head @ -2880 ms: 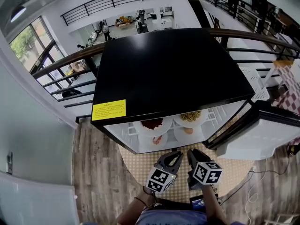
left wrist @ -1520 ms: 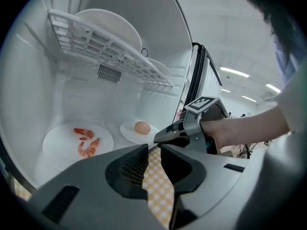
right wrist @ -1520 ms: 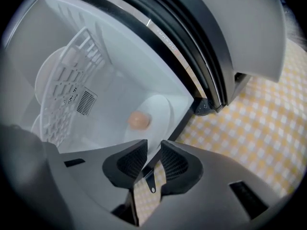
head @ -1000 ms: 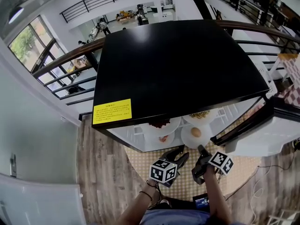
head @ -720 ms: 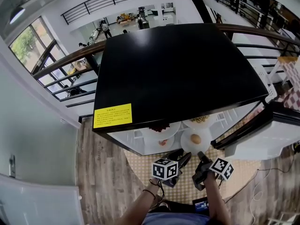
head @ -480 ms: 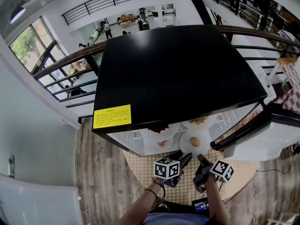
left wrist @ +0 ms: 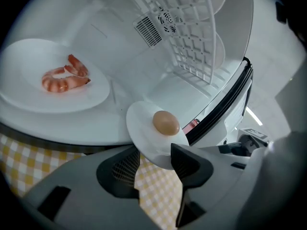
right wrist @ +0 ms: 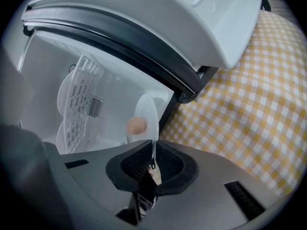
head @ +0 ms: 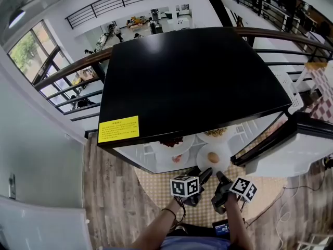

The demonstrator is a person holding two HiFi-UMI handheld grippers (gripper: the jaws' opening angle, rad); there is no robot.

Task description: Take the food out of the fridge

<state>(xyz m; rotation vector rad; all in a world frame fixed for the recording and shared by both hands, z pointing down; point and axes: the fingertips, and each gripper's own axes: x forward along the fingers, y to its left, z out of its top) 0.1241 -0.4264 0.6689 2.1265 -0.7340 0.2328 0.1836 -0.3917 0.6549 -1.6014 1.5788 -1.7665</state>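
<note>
The black-topped fridge [head: 192, 82] stands open. My right gripper [head: 218, 177] [right wrist: 151, 162] is shut on the near rim of a white plate [head: 205, 154] [right wrist: 146, 114] carrying a brown egg [head: 213, 157] [left wrist: 165, 122], at the fridge's front edge. My left gripper [head: 203, 177] [left wrist: 156, 166] is just left of it. Its jaws have just been closing a little and still stand wide, with the plate's near rim [left wrist: 160, 159] over the gap and not pinched. Inside lies a plate of shrimp [left wrist: 62, 78] [head: 176, 159].
Two more plates sit on the upper shelf, one of red food [head: 171, 139] and one of yellow-green food [head: 221, 133]. The fridge door [head: 291, 145] hangs open at the right. A yellow checked mat [right wrist: 249, 109] covers the floor in front. A white wire shelf [left wrist: 192, 32] stands inside.
The egg plate has come forward out of the fridge in my right gripper. My left gripper has shifted right and down to meet the plate's rim.
</note>
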